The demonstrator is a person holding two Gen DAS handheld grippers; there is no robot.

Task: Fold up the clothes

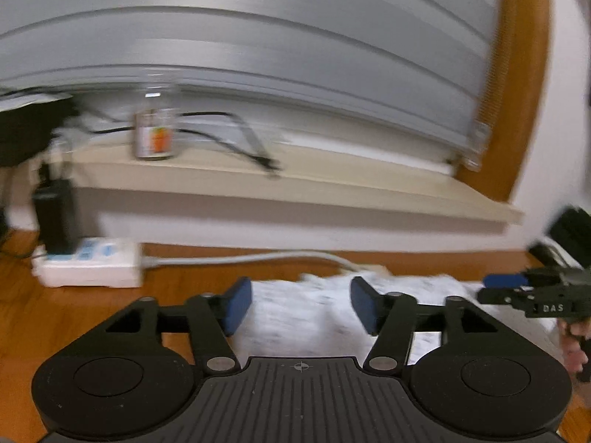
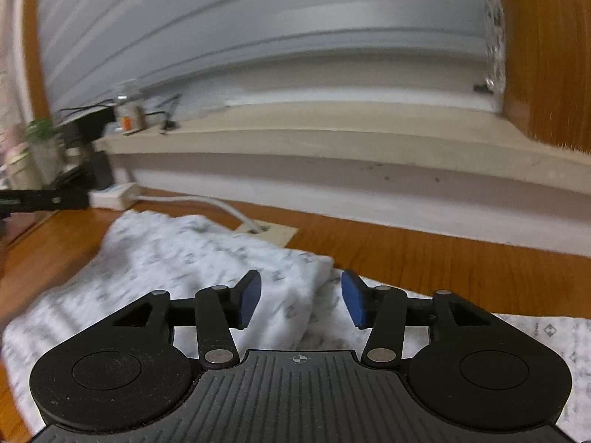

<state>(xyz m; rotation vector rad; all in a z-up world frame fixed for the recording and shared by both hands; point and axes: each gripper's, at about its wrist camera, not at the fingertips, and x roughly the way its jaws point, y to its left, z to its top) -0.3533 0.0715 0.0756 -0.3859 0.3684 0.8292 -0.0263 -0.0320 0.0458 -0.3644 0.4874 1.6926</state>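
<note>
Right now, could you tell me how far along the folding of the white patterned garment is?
Done: the white patterned garment lies on the wooden floor with one layer already doubled over, its folded edge in front of the right gripper. In hand: nothing; the left gripper and the right one are both open above the cloth. Left: probably further folds, since a single layer extends to the right.
</note>
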